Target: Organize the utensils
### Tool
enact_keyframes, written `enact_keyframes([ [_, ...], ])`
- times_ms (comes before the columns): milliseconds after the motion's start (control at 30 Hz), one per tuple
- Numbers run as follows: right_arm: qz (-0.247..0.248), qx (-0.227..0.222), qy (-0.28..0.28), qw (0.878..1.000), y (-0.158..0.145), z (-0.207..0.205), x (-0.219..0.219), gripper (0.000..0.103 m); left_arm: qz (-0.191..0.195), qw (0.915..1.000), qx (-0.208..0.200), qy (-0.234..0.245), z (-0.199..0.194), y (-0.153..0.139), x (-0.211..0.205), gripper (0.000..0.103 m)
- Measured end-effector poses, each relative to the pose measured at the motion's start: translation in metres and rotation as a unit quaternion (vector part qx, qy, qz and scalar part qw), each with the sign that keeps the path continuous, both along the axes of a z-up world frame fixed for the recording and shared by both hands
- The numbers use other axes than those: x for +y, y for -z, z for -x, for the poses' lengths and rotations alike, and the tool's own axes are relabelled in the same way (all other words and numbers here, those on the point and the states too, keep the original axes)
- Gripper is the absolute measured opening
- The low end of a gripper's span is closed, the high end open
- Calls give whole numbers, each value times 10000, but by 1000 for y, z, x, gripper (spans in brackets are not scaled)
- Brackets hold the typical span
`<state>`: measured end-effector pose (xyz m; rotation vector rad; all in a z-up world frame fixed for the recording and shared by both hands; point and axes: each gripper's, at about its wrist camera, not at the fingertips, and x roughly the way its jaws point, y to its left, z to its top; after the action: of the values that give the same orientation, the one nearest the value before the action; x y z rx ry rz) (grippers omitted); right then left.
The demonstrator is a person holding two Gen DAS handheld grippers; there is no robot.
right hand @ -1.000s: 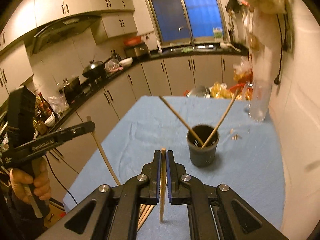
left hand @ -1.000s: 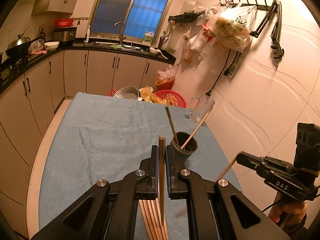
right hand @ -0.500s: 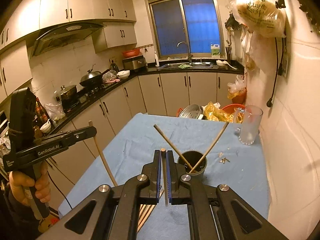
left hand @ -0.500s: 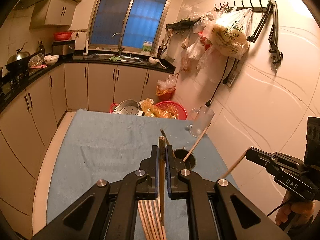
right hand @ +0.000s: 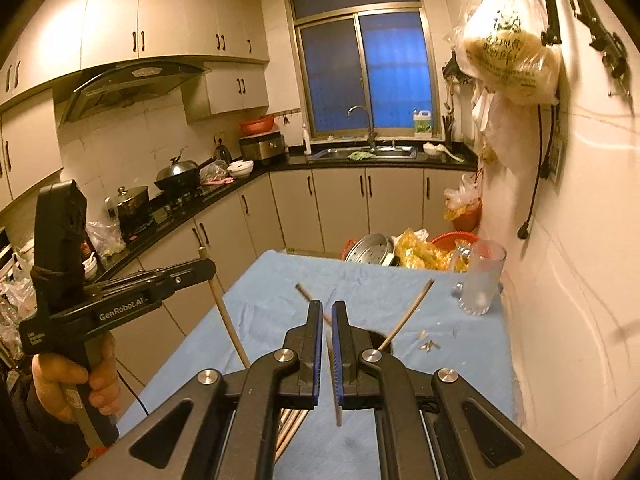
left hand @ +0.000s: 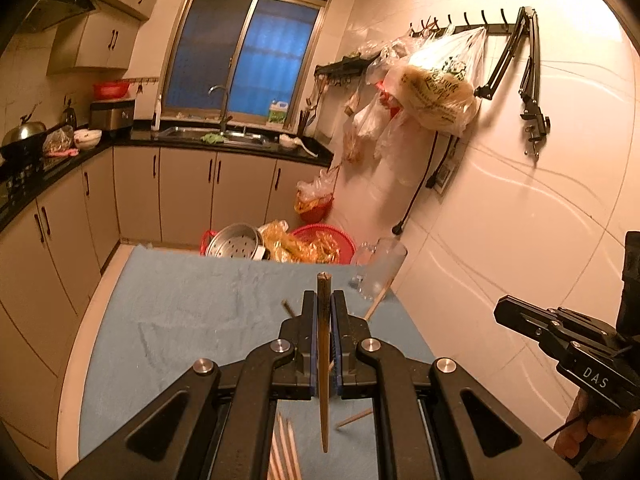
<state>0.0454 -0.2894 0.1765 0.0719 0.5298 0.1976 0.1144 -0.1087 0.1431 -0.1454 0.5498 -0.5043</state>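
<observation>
At lower centre of the left wrist view, 1 chopstick [left hand: 323, 360] is pinched upright by the left gripper [left hand: 324, 320]. In the right view, the right gripper [right hand: 327, 328] is slightly spread around another chopstick [right hand: 335, 392], directly above the cup [right hand: 380, 340], so it is nearer.

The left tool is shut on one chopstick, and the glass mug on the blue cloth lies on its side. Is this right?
Not quite. The glass mug stands upright, as the right wrist view shows. The rest holds: the left tool is shut on one chopstick, and the mug is on the blue cloth.
</observation>
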Motion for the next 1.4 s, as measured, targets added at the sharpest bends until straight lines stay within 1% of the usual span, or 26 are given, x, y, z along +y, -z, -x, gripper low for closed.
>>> enact_keyframes([
  [133, 58, -16, 69, 10000, -12, -14, -5, 5, 20, 9999, -121, -36, -9, -9, -14, 6],
  [200, 64, -3, 104, 9999, -15, -21, -7, 5, 48, 9999, -117, -12, -13, -9, -20, 6],
  [267, 24, 58, 111, 9999, -12, -25, -10, 6, 76, 9999, -96, 26, -14, -7, -22, 6],
  [333, -198, 293, 90, 9993, 0, -30, -20, 9, 33, 9999, -68, 97, -15, -4, -26, 6],
  [367, -303, 633, 31, 9975, 15, -37, -27, 14, 2, 9999, -52, 137, -15, -1, -28, 6],
  [400, -378, 884, -42, 9954, 27, -41, -31, 22, -15, 9999, -34, 168, -15, 0, -30, 6],
  [433, -431, 1275, -155, 9908, 48, -47, -37, 39, -18, 9998, -18, 191, -15, 2, -31, 6],
  [467, -400, 1562, -212, 9867, 66, -50, -41, 52, -16, 9998, 10, 211, -16, 5, -31, 6],
  [500, -354, 1816, -217, 9825, 85, -53, -44, 53, -8, 9998, 36, 212, -18, 7, -32, 6],
  [567, -250, 2125, -285, 9764, 117, -55, -47, 53, 11, 9997, 85, 215, -19, 12, -32, 6],
  [600, -106, 2329, -484, 9712, 140, -57, -43, 51, 26, 9997, 129, 197, -21, 14, -31, 6],
  [667, 154, 2544, -794, 9637, 174, -61, -34, 47, 44, 9997, 182, 171, -22, 18, -29, 6],
  [733, 559, 2629, -1092, 9570, 204, -65, -24, 44, 64, 9997, 222, 116, -23, 21, -24, 6],
  [767, 692, 2633, -1194, 9548, 212, -67, -21, 44, 59, 9997, 229, 92, -23, 21, -22, 6],
  [800, 894, 2651, -1357, 9504, 227, -70, -16, 44, 42, 9997, 233, 49, -23, 22, -18, 6],
  [867, 1072, 2701, -1535, 9445, 243, -76, -12, 43, 19, 9997, 240, -8, -24, 21, -14, 6],
  [967, 1406, 2627, -1775, 9379, 254, -82, 0, 42, 32, 9996, 243, -116, -27, 21, -5, 6],
  [1033, 1540, 2621, -1913, 9333, 261, -83, 6, 42, 56, 9995, 268, -159, -28, 23, 0, 6],
  [1067, 1615, 2621, -1958, 9311, 263, -83, 10, 38, 64, 9994, 281, -184, -29, 24, 2, 6],
  [1133, 1772, 2645, -2000, 9266, 269, -85, 14, 36, 70, 9992, 325, -228, -31, 27, 5, 6],
  [1167, 1863, 2659, -2020, 9240, 274, -86, 17, 33, 81, 9990, 360, -245, -33, 30, 6, 6],
  [1267, 2160, 2639, -2029, 9179, 284, -88, 23, 29, 110, 9986, 445, -264, -37, 35, 7, 6],
  [1300, 2131, 2617, -2059, 9185, 284, -89, 24, 26, 120, 9984, 479, -270, -39, 37, 7, 6],
  [1333, 2104, 2652, -2055, 9183, 284, -91, 23, 19, 123, 9983, 496, -273, -39, 37, 7, 6],
  [1400, 2122, 2661, -2032, 9181, 284, -92, 23, 14, 136, 9982, 524, -273, -40, 39, 7, 6],
])
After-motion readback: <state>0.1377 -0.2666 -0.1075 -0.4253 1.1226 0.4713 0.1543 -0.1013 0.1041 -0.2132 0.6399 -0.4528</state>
